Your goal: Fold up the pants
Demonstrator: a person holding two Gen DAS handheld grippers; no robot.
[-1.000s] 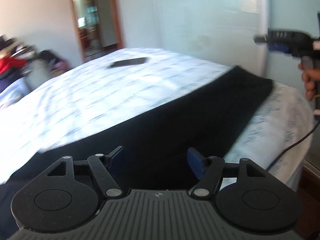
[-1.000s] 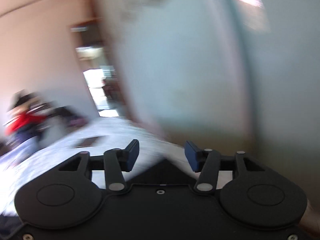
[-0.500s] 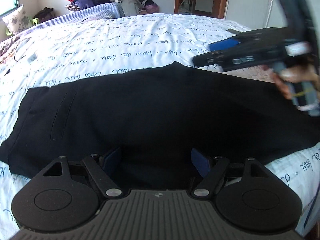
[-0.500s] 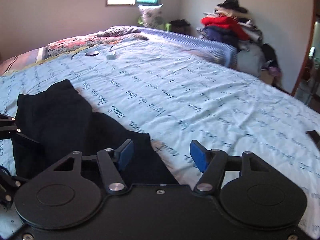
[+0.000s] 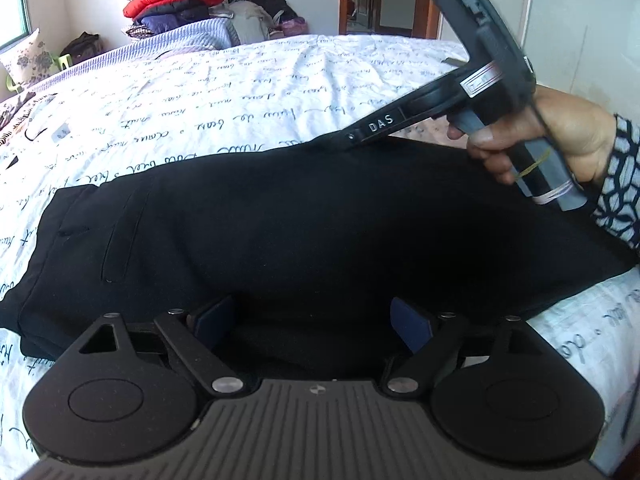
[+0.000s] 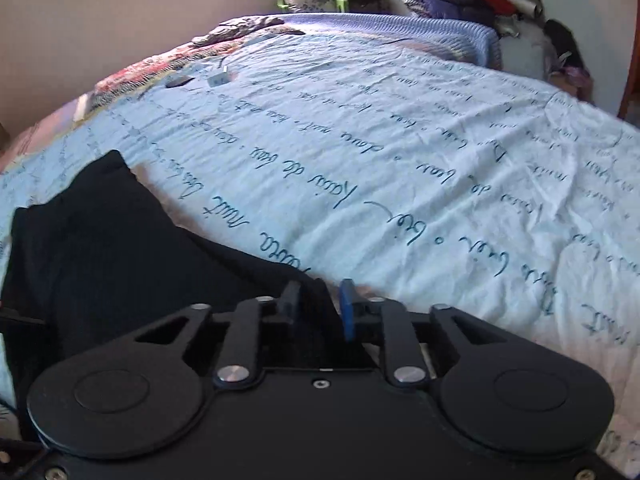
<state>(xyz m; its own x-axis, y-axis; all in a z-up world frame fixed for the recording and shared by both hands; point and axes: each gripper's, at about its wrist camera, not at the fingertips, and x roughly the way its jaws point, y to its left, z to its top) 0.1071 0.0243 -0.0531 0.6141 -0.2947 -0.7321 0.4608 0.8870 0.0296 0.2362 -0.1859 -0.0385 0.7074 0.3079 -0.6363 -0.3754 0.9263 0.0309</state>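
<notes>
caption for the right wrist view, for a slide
Right gripper closing on the far edge of the black pants laid on a script-printed bedsheet.

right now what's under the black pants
The black pants lie flat on the script-printed bedsheet, which shows on every side of them. Whatever sits directly beneath the fabric is covered. The right gripper has nearly closed at their far edge.
</notes>
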